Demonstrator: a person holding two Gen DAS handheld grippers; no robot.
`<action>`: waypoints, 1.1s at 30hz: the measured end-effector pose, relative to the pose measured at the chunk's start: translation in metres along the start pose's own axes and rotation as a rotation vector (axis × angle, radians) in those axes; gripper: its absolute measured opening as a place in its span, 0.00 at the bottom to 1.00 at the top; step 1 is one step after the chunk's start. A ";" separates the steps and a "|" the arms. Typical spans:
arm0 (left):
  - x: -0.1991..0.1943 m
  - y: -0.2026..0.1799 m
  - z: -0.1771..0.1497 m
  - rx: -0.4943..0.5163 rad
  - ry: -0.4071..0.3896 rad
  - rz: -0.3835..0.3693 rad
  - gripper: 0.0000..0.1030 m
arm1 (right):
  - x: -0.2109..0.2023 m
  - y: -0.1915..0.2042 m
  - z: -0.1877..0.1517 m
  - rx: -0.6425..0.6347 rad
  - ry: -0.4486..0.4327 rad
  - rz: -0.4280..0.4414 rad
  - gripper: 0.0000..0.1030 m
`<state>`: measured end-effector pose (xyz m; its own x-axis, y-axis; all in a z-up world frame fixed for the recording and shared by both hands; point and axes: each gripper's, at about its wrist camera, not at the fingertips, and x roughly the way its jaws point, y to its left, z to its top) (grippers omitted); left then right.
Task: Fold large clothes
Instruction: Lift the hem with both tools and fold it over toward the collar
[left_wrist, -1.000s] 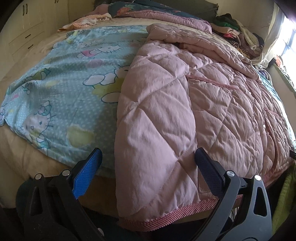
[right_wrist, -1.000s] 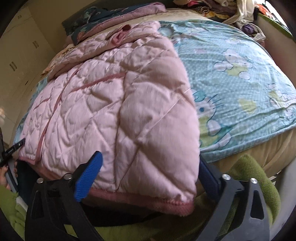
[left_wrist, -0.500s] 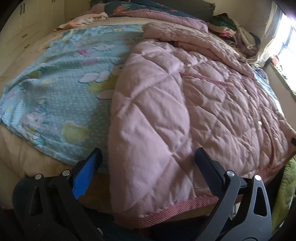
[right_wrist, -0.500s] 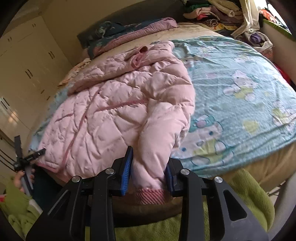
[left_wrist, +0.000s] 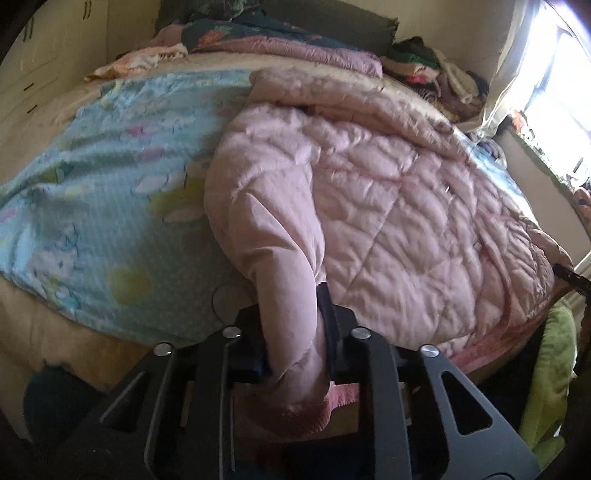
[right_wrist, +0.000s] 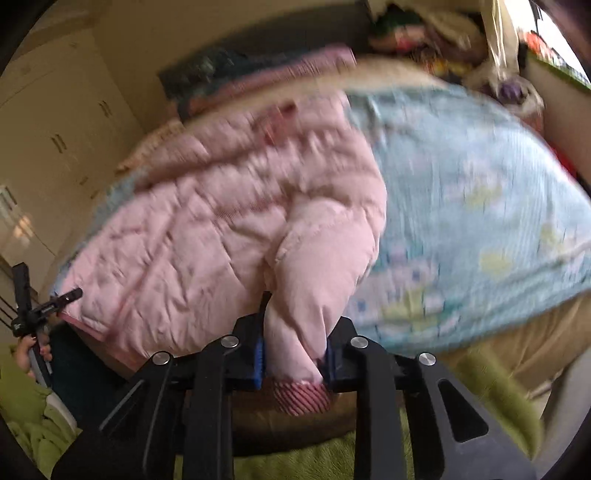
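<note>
Left wrist: the jacket (left_wrist: 388, 206) spreads over the bed (left_wrist: 110, 206) ahead, its hem clamped in the left claw (left_wrist: 291, 332). Right wrist: the right claw (right_wrist: 295, 347) is closing, pinching the hem's other corner.

Left wrist cam sits right behind its black two-finger gripper (left_wrist: 291, 332), angled down across the bed from the foot edge, window at frame right. Right wrist cam does the same behind its own gripper (right_wrist: 295, 354), cupboards at frame left, heavy blur. Both are close on the near hem of the pink quilted padded coat (left_wrist: 388, 221) (right_wrist: 221, 229). Shared: coat, light-blue cartoon-print bedsheet (left_wrist: 103, 192) (right_wrist: 461, 192), and the clothes pile at the back.
</note>
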<state>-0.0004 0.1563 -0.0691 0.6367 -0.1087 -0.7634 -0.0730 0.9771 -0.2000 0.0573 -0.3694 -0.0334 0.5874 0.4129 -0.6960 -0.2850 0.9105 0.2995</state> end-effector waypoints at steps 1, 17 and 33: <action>-0.006 -0.001 0.006 0.001 -0.023 -0.008 0.11 | -0.005 0.003 0.004 -0.010 -0.022 0.008 0.20; -0.043 -0.014 0.109 -0.010 -0.267 -0.066 0.10 | -0.040 0.027 0.108 -0.023 -0.268 0.122 0.18; -0.059 -0.019 0.177 -0.049 -0.382 -0.081 0.10 | -0.046 0.022 0.176 0.031 -0.364 0.147 0.18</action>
<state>0.0992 0.1765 0.0887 0.8811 -0.0997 -0.4622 -0.0418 0.9573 -0.2862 0.1574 -0.3647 0.1199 0.7742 0.5143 -0.3689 -0.3659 0.8392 0.4023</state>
